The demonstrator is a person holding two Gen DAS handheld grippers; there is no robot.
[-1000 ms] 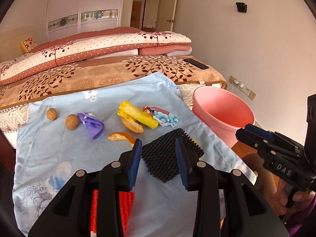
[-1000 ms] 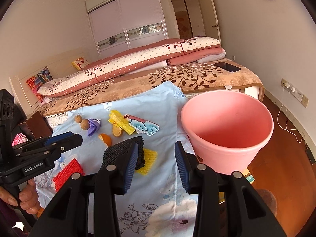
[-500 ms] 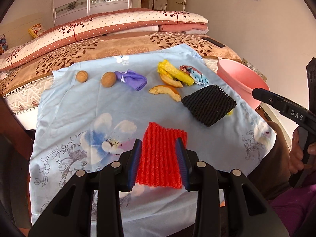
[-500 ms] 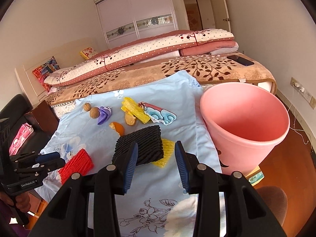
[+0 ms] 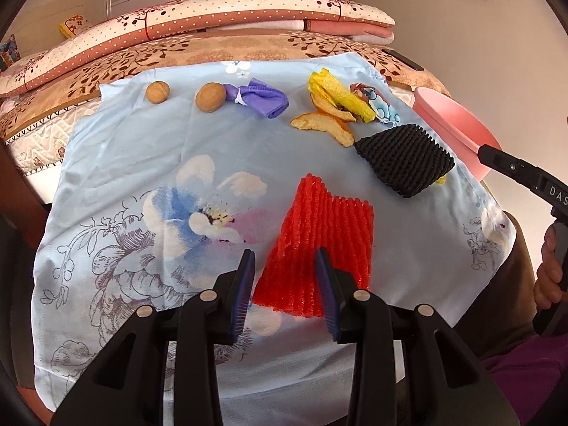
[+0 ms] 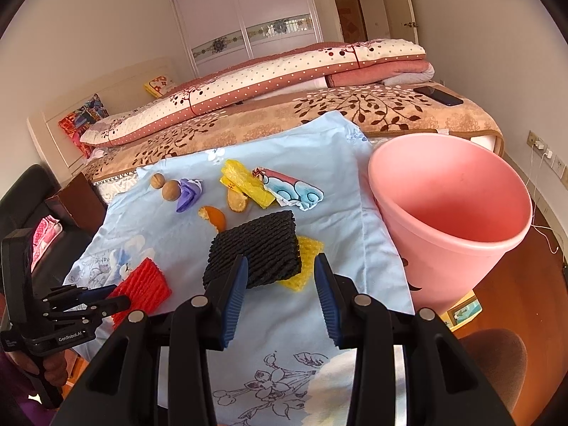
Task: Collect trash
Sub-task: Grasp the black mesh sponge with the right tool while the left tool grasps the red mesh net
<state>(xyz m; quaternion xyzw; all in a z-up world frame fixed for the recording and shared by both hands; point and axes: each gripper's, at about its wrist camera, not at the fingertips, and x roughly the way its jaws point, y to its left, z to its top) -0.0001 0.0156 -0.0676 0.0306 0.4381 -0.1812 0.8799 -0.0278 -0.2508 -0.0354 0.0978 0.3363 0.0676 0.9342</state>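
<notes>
1. Since the earlier frame, the left gripper [image 5: 285, 285] has been swinging away from the black foam net [image 5: 404, 159] and down over the red foam net [image 5: 319, 245], which is now lying framed between its fingers.
2. Its jaws are standing partly open, holding nothing; whether the pads are touching the red net is unclear.
3. The right gripper [image 6: 280, 293] is hovering partly open and empty just before the black foam net, which is lying on a yellow foam net [image 6: 307, 262].
4. The pink bucket [image 6: 451, 213] is standing beside the blue floral cloth [image 5: 142, 163], its visible interior looking empty.
5. Farther back, two walnuts [image 5: 210, 96], a purple wrapper [image 5: 262, 101], orange peels [image 5: 325, 126], a yellow wrapper [image 5: 339, 94] and a blue-patterned wrapper [image 6: 294, 191] are lying scattered.
</notes>
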